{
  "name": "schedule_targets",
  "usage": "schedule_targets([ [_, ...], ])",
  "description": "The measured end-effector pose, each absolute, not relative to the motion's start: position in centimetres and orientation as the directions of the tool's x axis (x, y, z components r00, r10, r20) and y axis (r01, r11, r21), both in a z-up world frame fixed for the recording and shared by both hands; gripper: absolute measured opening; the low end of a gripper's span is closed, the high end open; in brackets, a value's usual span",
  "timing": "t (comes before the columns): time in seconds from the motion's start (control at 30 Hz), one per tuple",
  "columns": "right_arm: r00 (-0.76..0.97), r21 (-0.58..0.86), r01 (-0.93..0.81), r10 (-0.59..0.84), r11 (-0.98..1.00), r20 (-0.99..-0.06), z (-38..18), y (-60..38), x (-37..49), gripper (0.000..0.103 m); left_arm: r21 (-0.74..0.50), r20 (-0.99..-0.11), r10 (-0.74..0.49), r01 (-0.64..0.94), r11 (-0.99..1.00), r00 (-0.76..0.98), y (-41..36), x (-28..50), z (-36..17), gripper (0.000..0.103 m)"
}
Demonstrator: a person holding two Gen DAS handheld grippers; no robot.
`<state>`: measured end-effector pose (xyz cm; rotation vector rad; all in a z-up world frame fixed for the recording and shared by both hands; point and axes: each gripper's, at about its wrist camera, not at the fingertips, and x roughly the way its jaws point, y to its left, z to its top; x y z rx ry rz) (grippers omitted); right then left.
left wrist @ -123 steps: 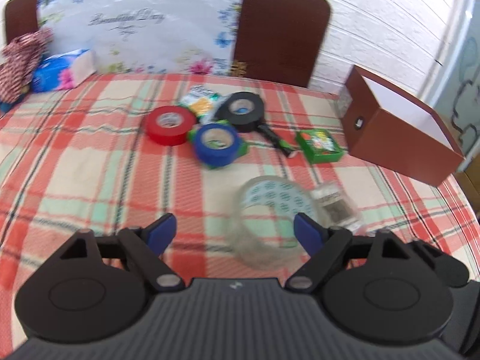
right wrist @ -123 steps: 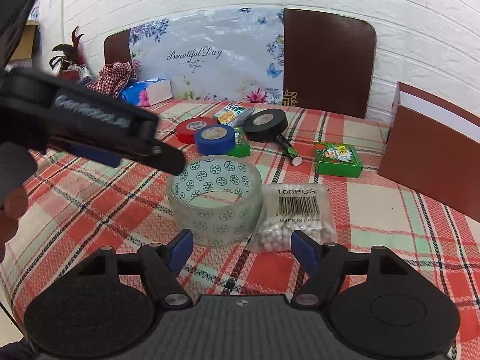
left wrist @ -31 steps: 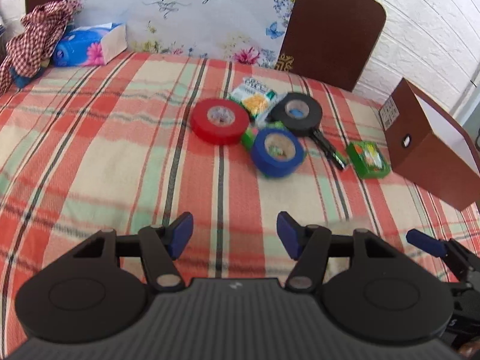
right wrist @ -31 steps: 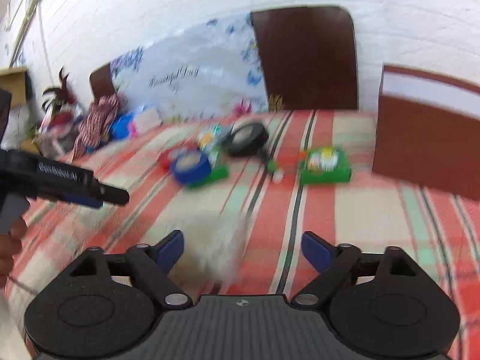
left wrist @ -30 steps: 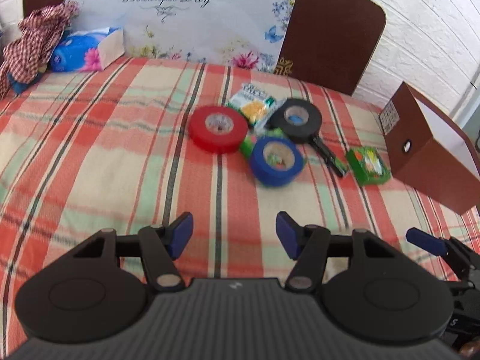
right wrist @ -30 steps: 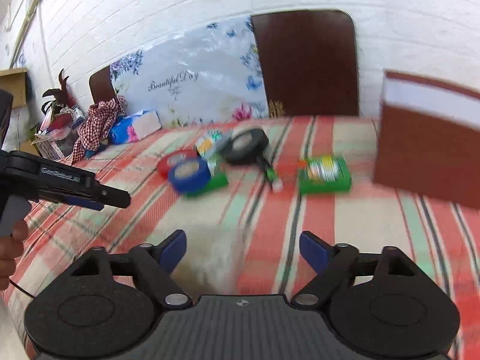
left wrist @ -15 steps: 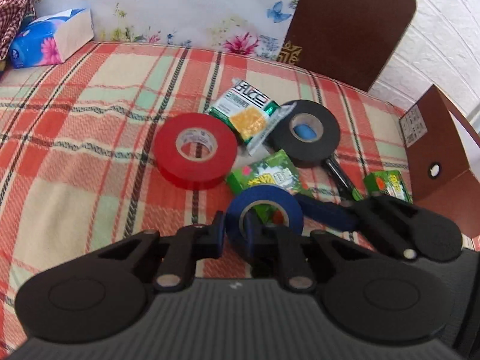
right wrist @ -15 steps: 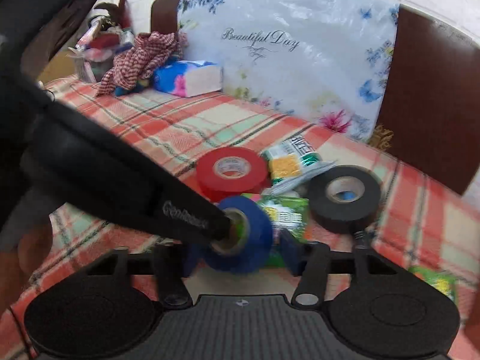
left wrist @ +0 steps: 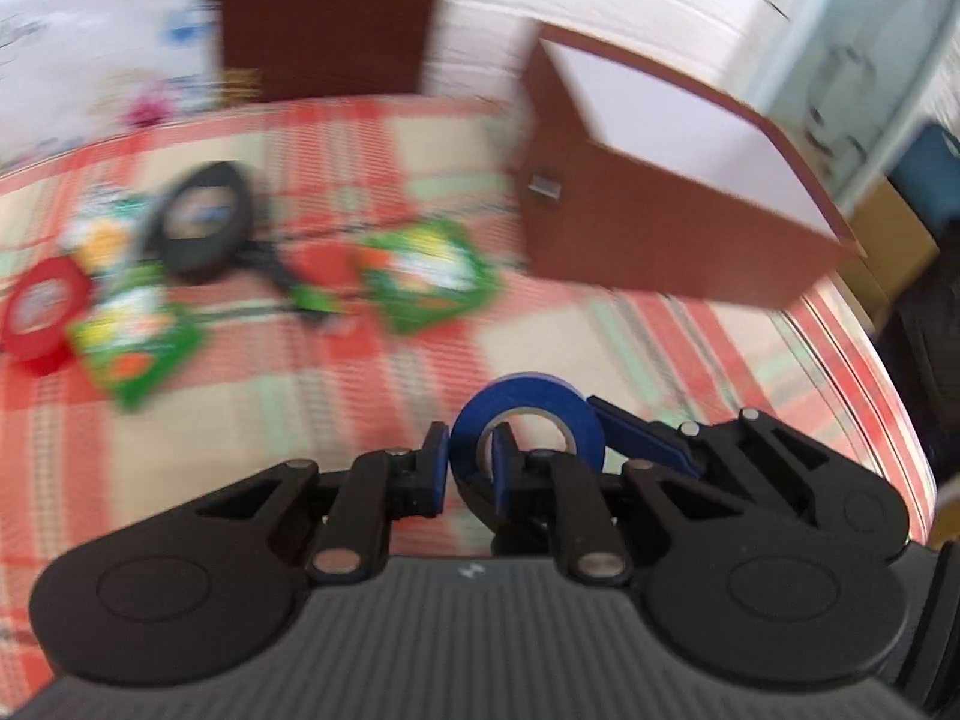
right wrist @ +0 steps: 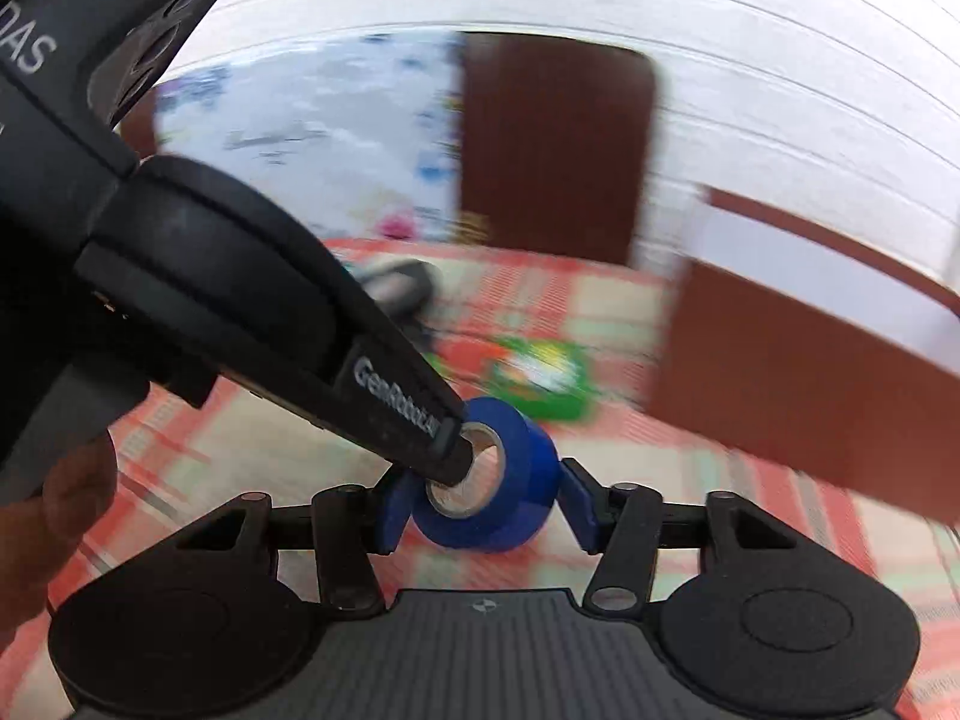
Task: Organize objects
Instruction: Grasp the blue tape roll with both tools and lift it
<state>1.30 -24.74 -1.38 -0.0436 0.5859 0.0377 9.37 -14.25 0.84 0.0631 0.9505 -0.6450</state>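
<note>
White brick wall [right wrist: 750, 60], dark brown chair back [left wrist: 330, 12], floral panel [right wrist: 312, 138], plaid tablecloth [left wrist: 360, 372].

A tape roll [left wrist: 527, 420] sits up off the tabletop [left wrist: 288, 420], pinched through its wall by the left hand-held gripper [left wrist: 471, 461], with the right hand-held gripper [right wrist: 480, 510] straddling it. Behind and to the right stands a box [left wrist: 660, 240]. Far left lie two more rolls [left wrist: 201, 225] and some packets [left wrist: 426, 276], with a chair [left wrist: 330, 18] beyond.

Domestic room, likely dining area: plaid tablecloth [left wrist: 372, 402] beneath the fingers, brown chair back [left wrist: 327, 12] and white brick wall [right wrist: 750, 60] beyond them, household clutter ahead.
</note>
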Motion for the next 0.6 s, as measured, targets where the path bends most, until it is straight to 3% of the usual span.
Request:
schedule_targets([
  [0.07, 0.822, -0.009, -0.003, -0.003, 1.0, -0.569, -1.8, -26.7, 0.5, 0.062, -0.209, -0.788, -0.481, 0.569, 0.795, 0.383, -16.5, 8.9, 0.2, 0.021],
  [0.2, 0.82, -0.002, 0.003, -0.003, 1.0, -0.572, -2.7, -29.0, -1.6, 0.081, -0.126, -0.796, -0.427, 0.573, 0.81, 0.428, -18.0, 8.3, -0.2, 0.023],
  [0.27, 0.817, -0.018, -0.034, 0.018, 0.999, -0.577, -3.3, -28.9, -2.0, 0.082, -0.115, -0.801, -0.411, 0.562, 0.819, 0.435, -17.8, 8.5, -0.1, 0.026],
  [0.47, 0.804, -0.015, -0.087, 0.061, 0.996, -0.592, -4.2, -28.6, 0.2, 0.077, -0.071, -0.823, -0.359, 0.546, 0.835, 0.441, -18.4, 9.0, -0.9, 0.028],
  [0.5, 0.79, -0.006, -0.084, 0.063, 0.996, -0.61, -4.5, -28.7, 1.2, 0.063, -0.059, -0.821, -0.358, 0.557, 0.828, 0.445, -18.8, 9.0, -0.8, 0.028],
  [0.53, 0.777, 0.007, -0.076, 0.063, 0.997, -0.627, -4.8, -28.9, 1.8, 0.057, -0.055, -0.824, -0.36, 0.57, 0.82, 0.438, -19.1, 9.2, -0.8, 0.025],
  [0.6, 0.787, 0.019, -0.072, 0.069, 0.997, -0.613, -4.5, -29.2, 1.9, 0.056, -0.038, -0.824, -0.357, 0.586, 0.81, 0.44, -20.0, 9.3, -0.6, 0.019],
])
